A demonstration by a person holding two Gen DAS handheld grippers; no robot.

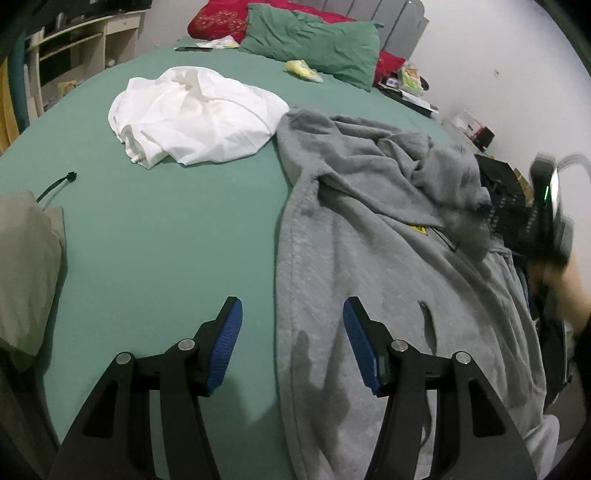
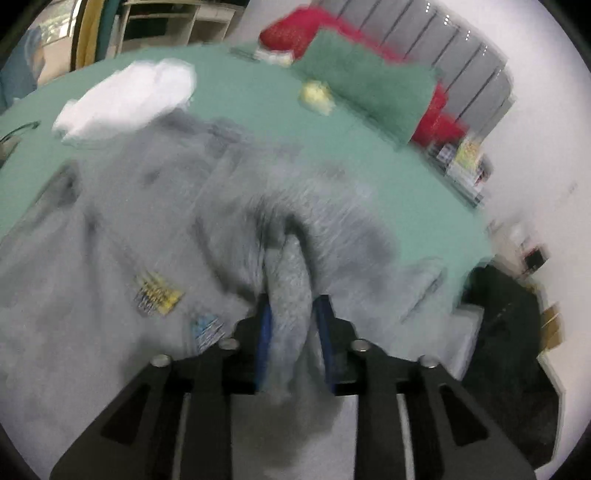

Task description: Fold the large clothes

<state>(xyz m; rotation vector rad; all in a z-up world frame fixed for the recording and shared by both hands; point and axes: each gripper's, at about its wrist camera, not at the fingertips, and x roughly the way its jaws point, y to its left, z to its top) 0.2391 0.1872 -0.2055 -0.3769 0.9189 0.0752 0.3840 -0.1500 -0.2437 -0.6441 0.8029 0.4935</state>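
The left gripper [image 1: 291, 321] hangs low over the bed with its blue-padded fingers [image 1: 229, 343] spread wide and nothing between them; one finger sits above bare green sheet [image 1: 166, 240], the other above the near left edge of the grey hoodie [image 1: 369, 258]. That long hemmed edge runs almost straight away from the gripper, and everything to the left of it is open sheet.

The right gripper [image 2: 293, 317] has its jaws closed narrow on a bunched fold of the grey hoodie [image 2: 288, 280], the cloth pinched between the blue pads and rising in a ridge ahead of them. The right wrist view is badly smeared, so finer detail there cannot be told. Seen from the left wrist, the same gripper [image 1: 546, 221] shows as a dark blur at the hoodie's far right side, where the fabric is heaped and crumpled.

The hoodie lies spread over the right part of the bed, its yellow label [image 1: 417, 230] showing near the crumpled part. Just beyond its far left corner, touching or nearly so, lies a rumpled white garment [image 1: 195, 114]. Further beyond the hoodie sits a green pillow [image 1: 317, 40] with a red cushion [image 1: 218, 18] behind it. Well to the left of the hoodie, past the open sheet, a beige cloth [image 1: 26, 266] sits at the bed's edge with a black cable tie [image 1: 59, 182] beside it.
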